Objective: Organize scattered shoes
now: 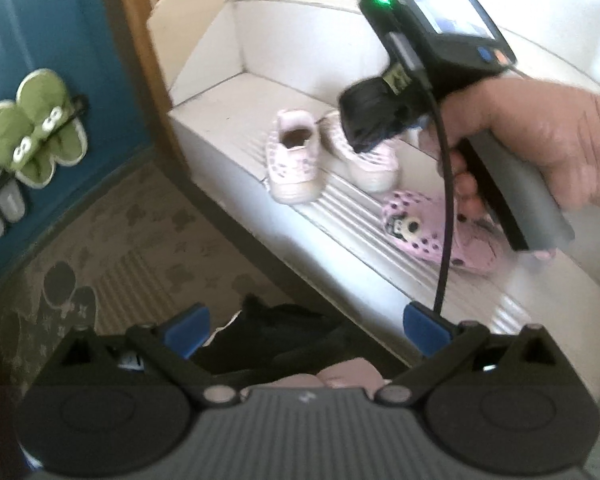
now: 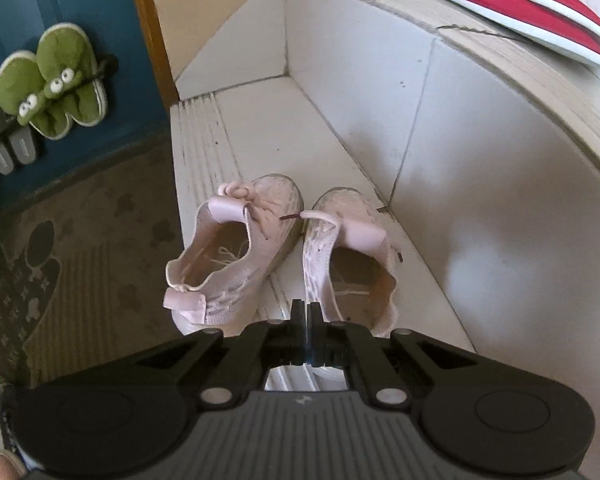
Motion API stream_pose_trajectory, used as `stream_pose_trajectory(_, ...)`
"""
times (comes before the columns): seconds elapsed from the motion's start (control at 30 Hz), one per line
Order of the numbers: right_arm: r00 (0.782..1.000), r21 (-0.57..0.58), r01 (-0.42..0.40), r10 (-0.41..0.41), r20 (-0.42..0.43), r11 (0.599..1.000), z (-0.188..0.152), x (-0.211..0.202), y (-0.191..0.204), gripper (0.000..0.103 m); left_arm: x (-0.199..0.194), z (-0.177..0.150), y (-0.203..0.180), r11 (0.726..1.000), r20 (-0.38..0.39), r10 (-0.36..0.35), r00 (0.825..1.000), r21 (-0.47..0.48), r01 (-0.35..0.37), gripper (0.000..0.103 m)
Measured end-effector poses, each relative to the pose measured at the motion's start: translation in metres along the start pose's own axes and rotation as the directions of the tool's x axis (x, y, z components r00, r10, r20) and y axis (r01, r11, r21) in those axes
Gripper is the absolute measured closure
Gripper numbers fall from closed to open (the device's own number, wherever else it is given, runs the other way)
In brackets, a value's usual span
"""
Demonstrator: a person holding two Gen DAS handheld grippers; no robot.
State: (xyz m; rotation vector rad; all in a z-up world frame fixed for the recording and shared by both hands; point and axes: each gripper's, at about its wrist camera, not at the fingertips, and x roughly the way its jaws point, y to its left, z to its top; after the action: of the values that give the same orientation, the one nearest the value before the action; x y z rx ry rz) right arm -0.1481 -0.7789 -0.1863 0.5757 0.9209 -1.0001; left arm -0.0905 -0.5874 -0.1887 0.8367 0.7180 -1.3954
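right tool [image 2: 305, 312] closed, empty | pink sneakers [image 2: 236, 252] paired near step edge [image 2: 192, 152]

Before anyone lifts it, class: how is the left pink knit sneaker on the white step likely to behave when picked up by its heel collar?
The left pink sneaker looks soft knit, so its collar would probably fold under pinching. It seems small and likely light. Its loose lace may dangle and snag its neighbour.

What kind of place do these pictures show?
Probably the entrance area of a home, at the foot of a staircase. Pink sneakers stand on a white tiled step, green frog slippers hang on a rack on a blue door, and a patterned doormat covers the floor.
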Motion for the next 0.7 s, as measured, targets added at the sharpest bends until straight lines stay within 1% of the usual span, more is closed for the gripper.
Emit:
stream_pose_trajectory(0.03, 1.0, -0.007, -0.012, 0.012, 0.017, 1.0, -0.001, -0.006, 0.002, 0.101, 0.0, 0.0, 0.0, 1.0, 0.003, 0.011, 1.0, 0.004, -0.011, 0.0)
stream_pose_trajectory(0.13, 0.997, -0.04, -0.068, 0.07, 0.042, 0.997, -0.002, -0.016, 0.007, 0.101, 0.001, 0.0, 0.005, 0.998, -0.003, 0.046, 0.999, -0.036, -0.046, 0.0)
stream_pose_trajectory(0.17, 0.994, -0.049, -0.093, 0.095, 0.046, 0.994, -0.001, -0.02, 0.012, 0.101, 0.003, 0.001, 0.007, 0.997, -0.013, 0.052, 0.999, -0.051, -0.052, 0.0)
stream_pose_trajectory(0.23, 0.991, -0.041, -0.117, 0.119, 0.058, 0.992, 0.002, -0.023, 0.017, 0.1, 0.008, 0.002, 0.013, 0.993, -0.049, 0.063, 0.997, -0.095, -0.067, 0.0)
stream_pose_trajectory(0.27, 0.987, -0.039, -0.143, 0.145, 0.064, 0.989, 0.005, -0.024, 0.021, 0.099, 0.01, 0.002, 0.016, 0.991, -0.064, 0.068, 0.996, -0.114, -0.075, 0.0)
stream_pose_trajectory(0.3, 0.984, -0.048, -0.165, 0.167, 0.061, 0.985, 0.007, -0.024, 0.026, 0.095, 0.012, 0.002, 0.018, 0.989, -0.075, 0.075, 0.994, -0.124, -0.084, 0.0)
stream_pose_trajectory(0.43, 0.982, -0.087, -0.179, 0.183, 0.044, 0.98, 0.012, -0.015, 0.04, 0.088, 0.018, 0.003, 0.021, 0.985, -0.108, 0.114, 0.988, -0.116, -0.127, 0.0)
stream_pose_trajectory(0.5, 0.982, -0.09, -0.177, 0.182, 0.049, 0.98, 0.014, -0.01, 0.045, 0.08, 0.022, 0.003, 0.021, 0.984, -0.127, 0.129, 0.984, -0.107, -0.142, 0.0)
stream_pose_trajectory(0.57, 0.982, -0.099, -0.177, 0.183, 0.054, 0.979, 0.015, -0.006, 0.048, 0.078, 0.025, 0.003, 0.022, 0.983, -0.145, 0.136, 0.98, -0.1, -0.151, 0.0)
stream_pose_trajectory(0.7, 0.982, -0.123, -0.179, 0.186, 0.044, 0.976, 0.018, 0.005, 0.051, 0.075, 0.028, 0.003, 0.024, 0.984, -0.157, 0.125, 0.98, -0.106, -0.142, 0.0)
